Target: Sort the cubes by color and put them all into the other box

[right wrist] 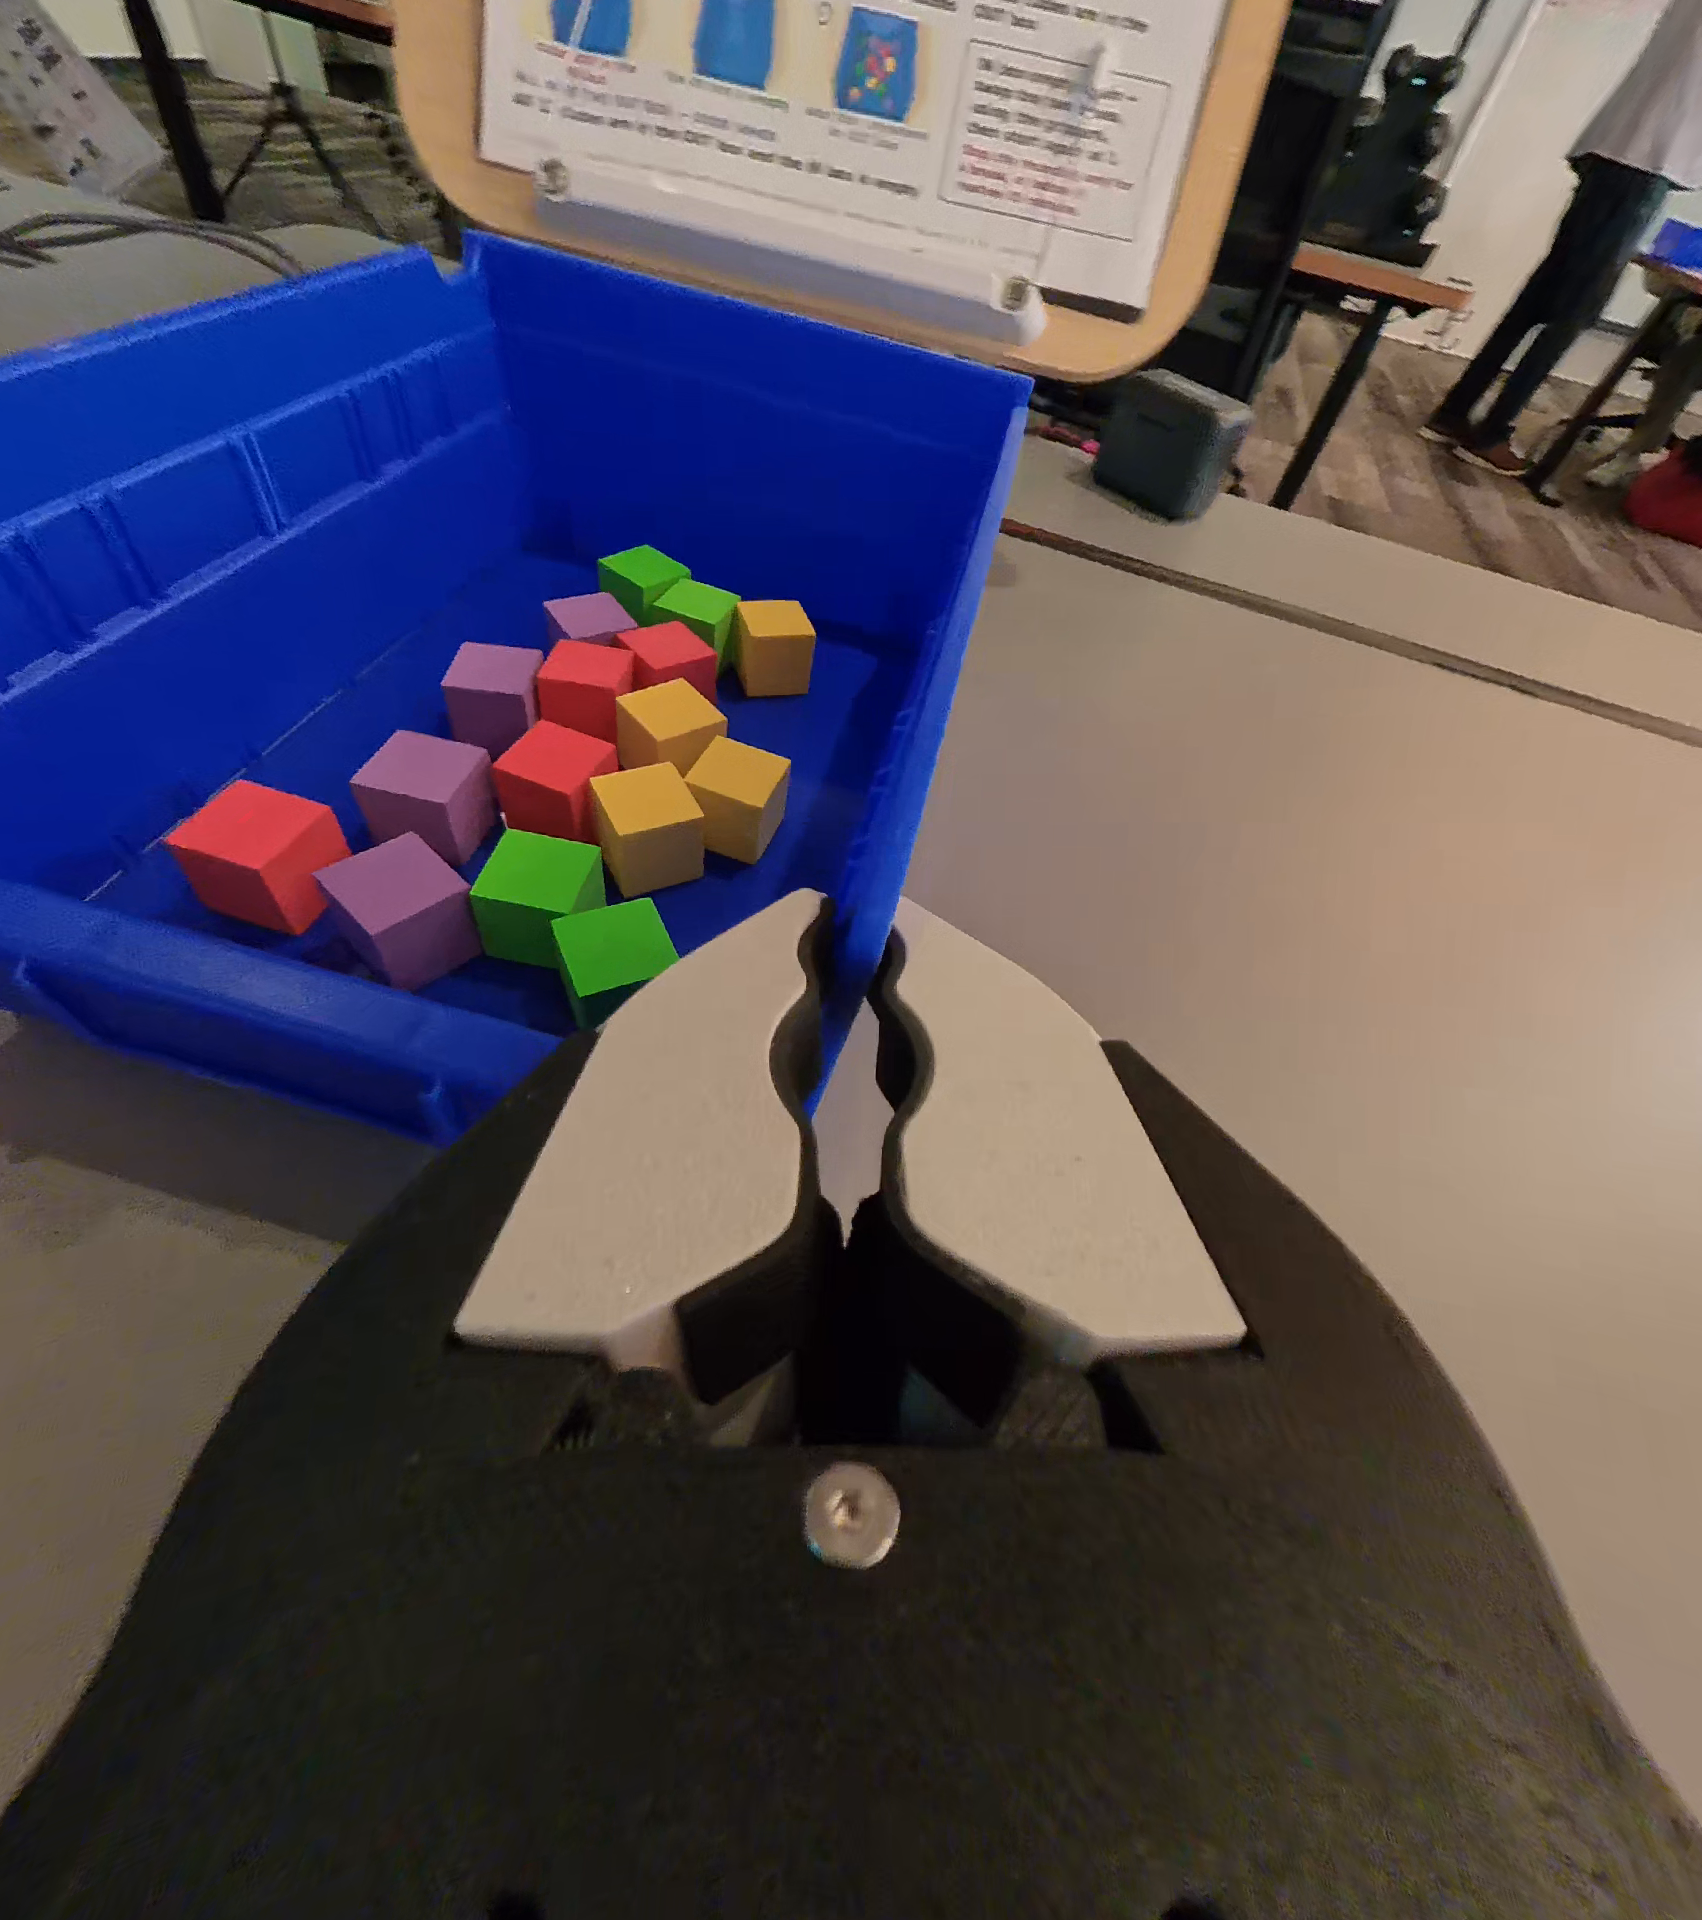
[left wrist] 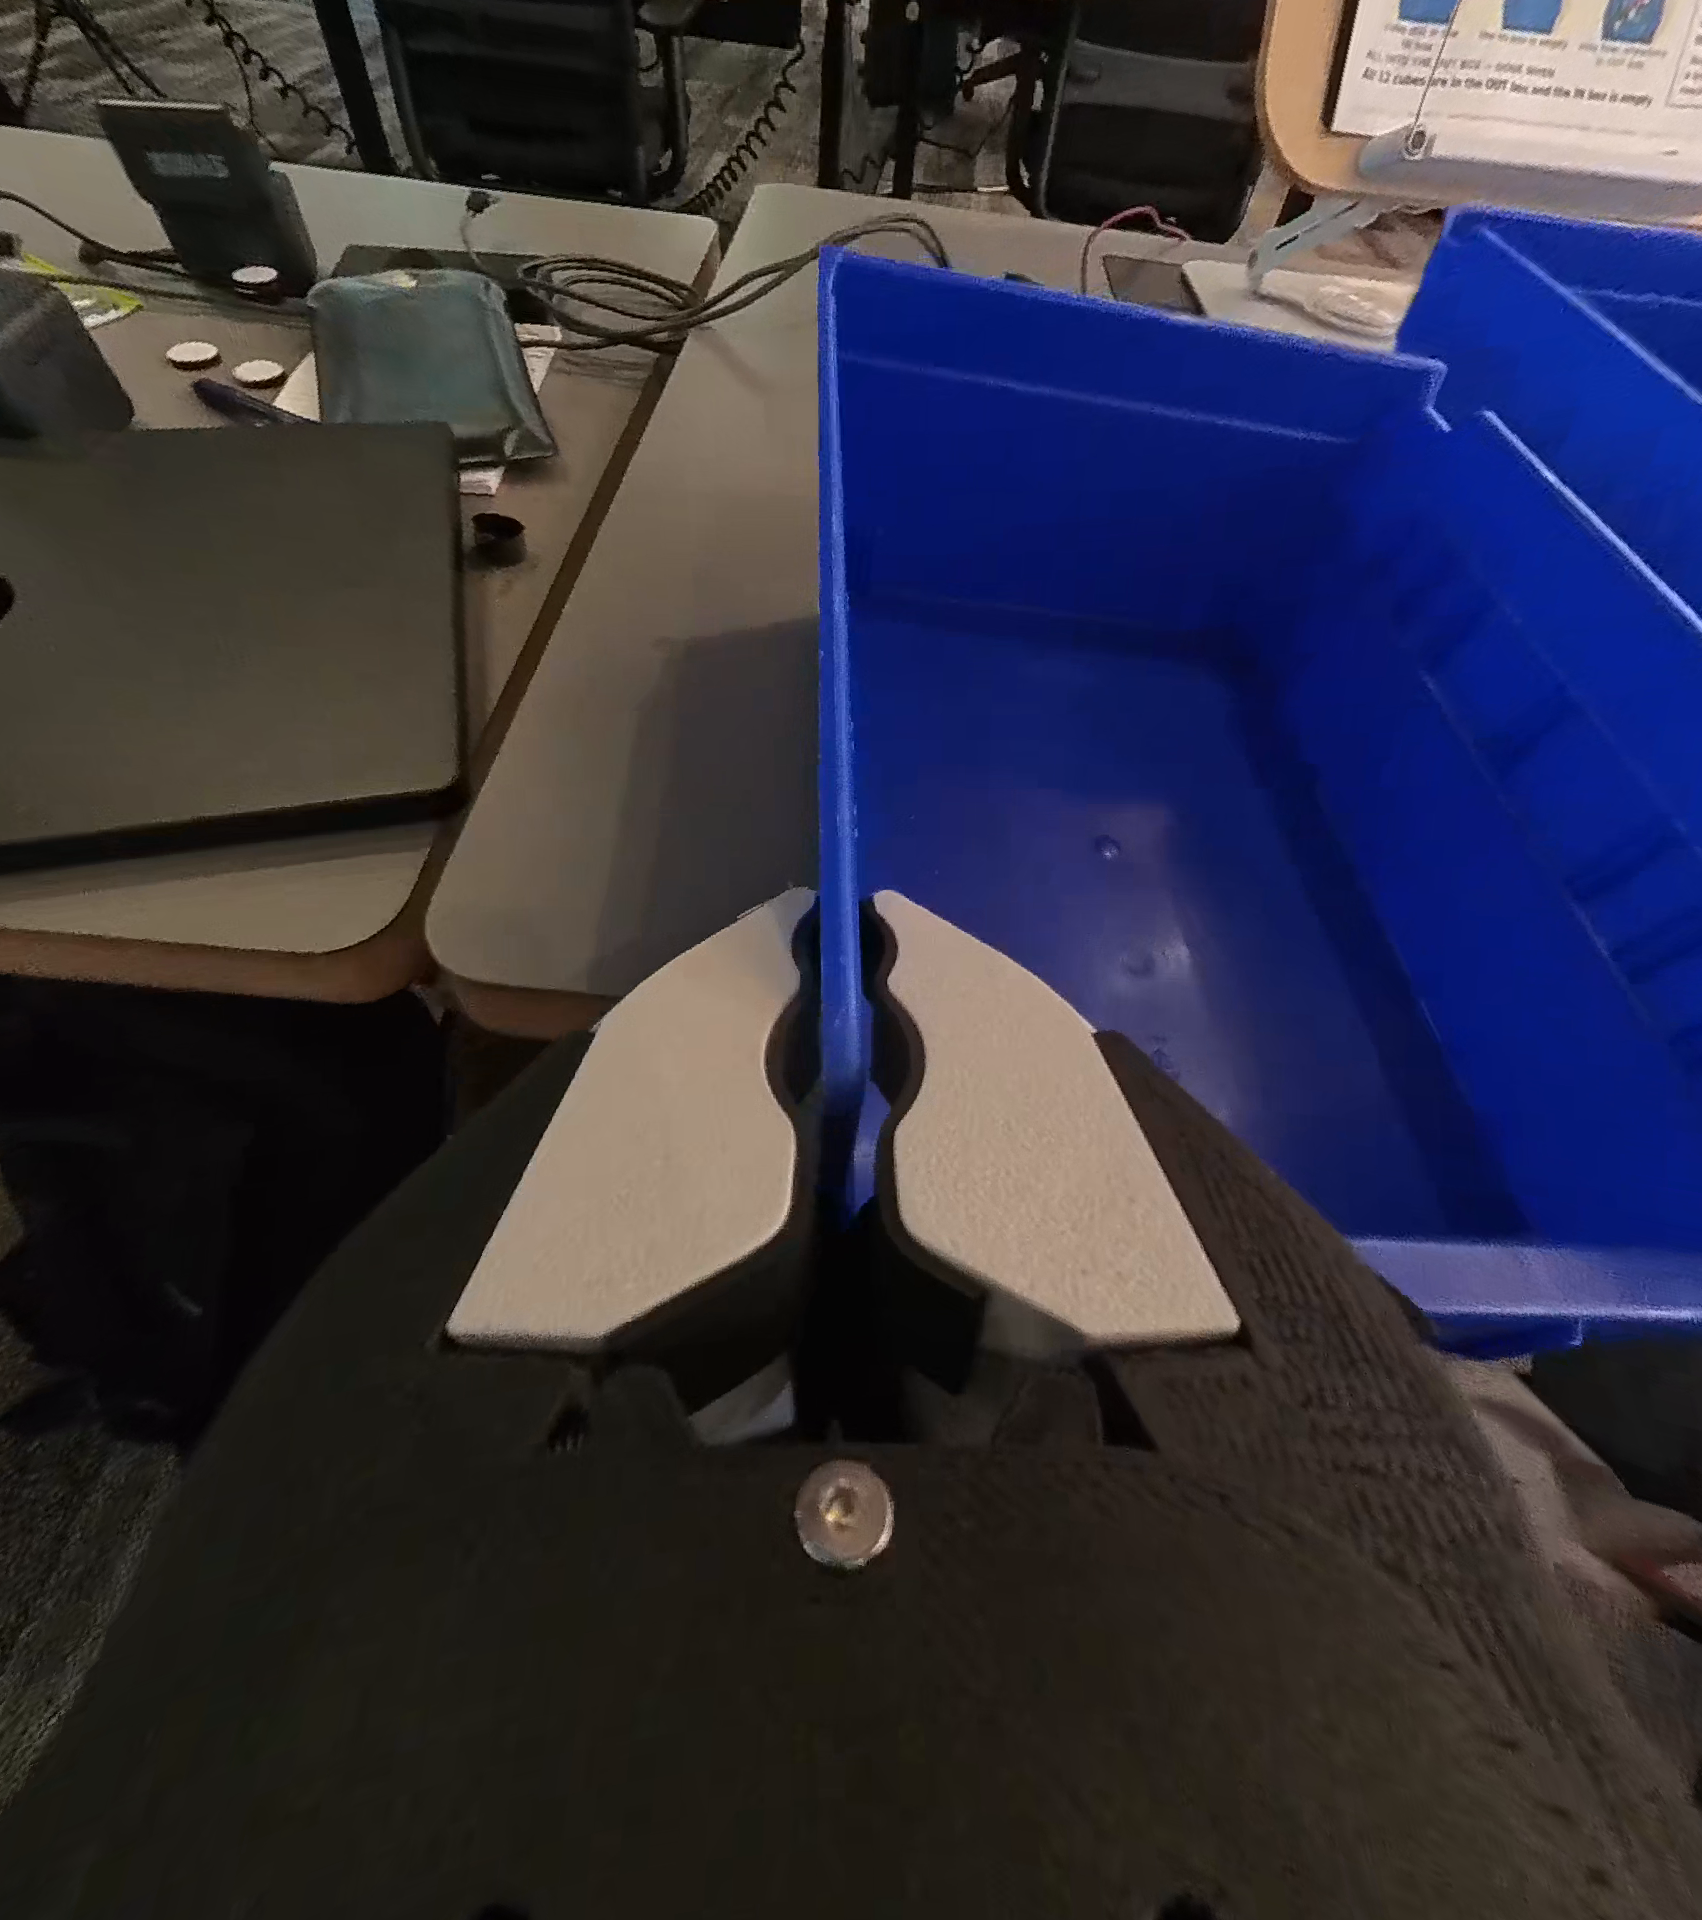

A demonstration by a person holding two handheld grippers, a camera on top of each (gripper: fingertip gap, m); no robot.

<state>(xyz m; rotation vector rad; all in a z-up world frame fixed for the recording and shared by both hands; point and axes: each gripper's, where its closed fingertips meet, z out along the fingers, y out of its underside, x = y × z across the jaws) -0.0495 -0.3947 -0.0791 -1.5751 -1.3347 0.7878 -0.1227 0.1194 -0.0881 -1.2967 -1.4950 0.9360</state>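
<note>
My left gripper [left wrist: 842,914] is shut on the left side wall of an empty blue bin [left wrist: 1138,883], one finger outside, one inside. A second blue bin [left wrist: 1605,436] stands to its right. In the right wrist view, my right gripper [right wrist: 859,925] is shut on the right side wall of a blue bin [right wrist: 203,520]. That bin holds several coloured cubes: red [right wrist: 255,852], purple [right wrist: 400,909], green [right wrist: 535,894] and yellow [right wrist: 644,826]. Both bins rest on grey tables.
A closed grey laptop [left wrist: 172,634], a teal pouch [left wrist: 426,358], cables [left wrist: 618,301] and small items lie on the left table. An instruction board on a stand [right wrist: 826,156] stands behind the bins. A person [right wrist: 1595,239] stands far right. Bare grey tabletop [right wrist: 1346,935] lies to the right.
</note>
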